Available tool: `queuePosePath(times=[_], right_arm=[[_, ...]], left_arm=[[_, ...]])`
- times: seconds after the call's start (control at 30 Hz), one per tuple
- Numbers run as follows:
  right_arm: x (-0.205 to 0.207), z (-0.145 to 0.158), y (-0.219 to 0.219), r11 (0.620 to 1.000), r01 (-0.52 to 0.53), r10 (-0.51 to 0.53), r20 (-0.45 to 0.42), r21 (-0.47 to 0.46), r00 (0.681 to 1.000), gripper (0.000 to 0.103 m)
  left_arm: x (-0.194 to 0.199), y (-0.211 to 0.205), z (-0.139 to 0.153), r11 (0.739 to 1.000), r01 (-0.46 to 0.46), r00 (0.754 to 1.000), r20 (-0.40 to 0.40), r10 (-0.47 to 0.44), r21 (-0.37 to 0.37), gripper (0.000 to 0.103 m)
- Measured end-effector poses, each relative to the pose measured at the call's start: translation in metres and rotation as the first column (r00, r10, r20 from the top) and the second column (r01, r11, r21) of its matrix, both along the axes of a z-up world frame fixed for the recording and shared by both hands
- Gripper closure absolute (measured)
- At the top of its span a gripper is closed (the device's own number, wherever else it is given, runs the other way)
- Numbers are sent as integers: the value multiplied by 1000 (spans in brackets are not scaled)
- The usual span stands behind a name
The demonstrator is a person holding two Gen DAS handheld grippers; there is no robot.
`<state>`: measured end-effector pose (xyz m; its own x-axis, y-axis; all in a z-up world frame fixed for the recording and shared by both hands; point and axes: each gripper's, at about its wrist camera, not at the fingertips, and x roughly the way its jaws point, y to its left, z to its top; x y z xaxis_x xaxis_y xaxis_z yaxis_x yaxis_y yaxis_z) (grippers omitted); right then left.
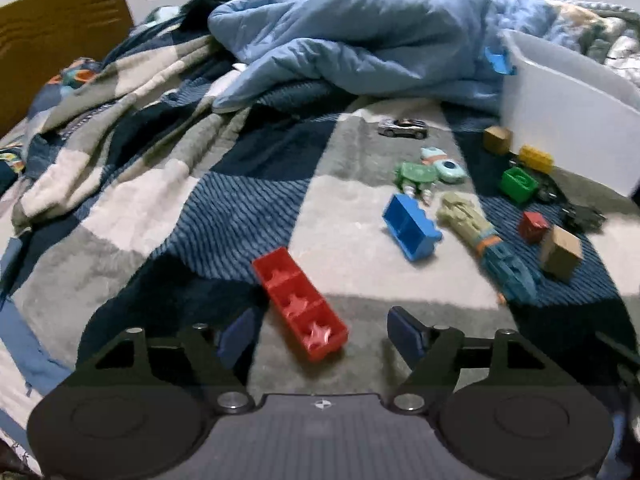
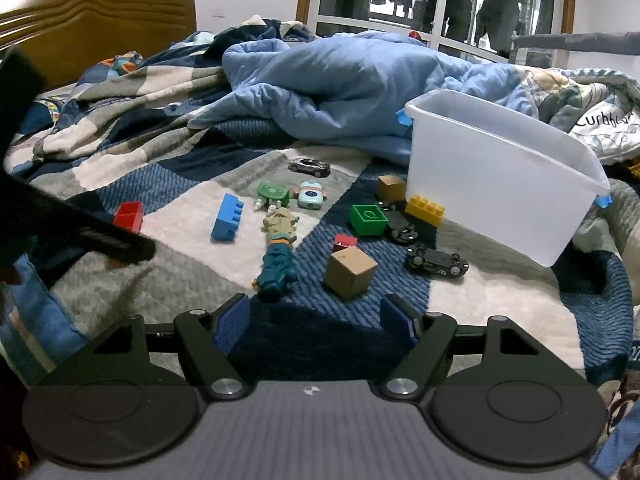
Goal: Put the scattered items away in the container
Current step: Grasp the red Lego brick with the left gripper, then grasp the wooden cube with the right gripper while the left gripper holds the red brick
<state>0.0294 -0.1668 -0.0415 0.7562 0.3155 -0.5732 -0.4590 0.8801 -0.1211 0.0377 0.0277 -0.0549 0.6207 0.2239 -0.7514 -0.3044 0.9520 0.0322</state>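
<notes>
Left claw [image 1: 322,334] spread wide over the checked blanket [image 1: 168,216], pads clear of the red brick [image 1: 300,304] lying hollow side up between them, nearer the left pad. Right claw [image 2: 316,320] likewise parted, nothing between its pads, low above a dark blue patch of the same blanket. Just ahead of it, a tan cube [image 2: 349,271] and a toy figure with teal legs [image 2: 278,256] lying flat. Further on, a small red cube [image 2: 345,242], a black toy car [image 2: 436,261], a blue brick [image 2: 227,218], a green cube [image 2: 368,219] and a yellow brick [image 2: 425,209] scattered on the bed. Yellow brick and a second tan cube [image 2: 391,187] close against the near wall of the translucent white container [image 2: 492,176], standing upright to the right. Beyond, a grey toy car [image 2: 309,166], then a rumpled blue duvet [image 2: 340,80], a wooden headboard [image 2: 100,12] at far left.
</notes>
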Motion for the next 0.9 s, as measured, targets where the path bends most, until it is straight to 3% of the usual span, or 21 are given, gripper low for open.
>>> queuePosePath(times=[0.03,0.13,0.23,0.33,0.4,0.5,0.67,0.73,0.9], right_arm=[[0,0,-1,1000,3,-3,1,0,1000,29],[3,0,-3,1000,17,-17,2,3,1000,29],[6,-1,-5,1000,23,-23,2,6,1000,29],[8,-2,-6,999,32,-32,-8,10,999,29],[8,-3,-5,1000,31,-31,-7,6,999,29],[8,-2,-4,999,33,-33,-7,-2,999,28],[10,-3,-2,1000,16,-16,-37,2,999,24],[11,-3,-1,999,-4,6,-50,34,999,9],[20,-2,5,999,-36,36,29,3,999,13]], left_arm=[[4,3,-3,999,-18,1000,3,18,-40,29],[9,13,-12,989,-67,998,-11,66,-131,63],[5,4,-11,990,13,1000,2,-13,-137,76],[1,-9,-6,981,121,993,10,-121,-151,76],[-2,-21,-3,961,217,976,18,-218,-174,76],[-9,-35,-1,947,298,954,7,-299,-121,76],[-11,-38,-8,949,299,954,-8,-301,-105,73],[-12,-41,-9,950,300,953,-12,-302,-84,72],[-11,-48,-11,957,290,957,-33,-289,23,50]])
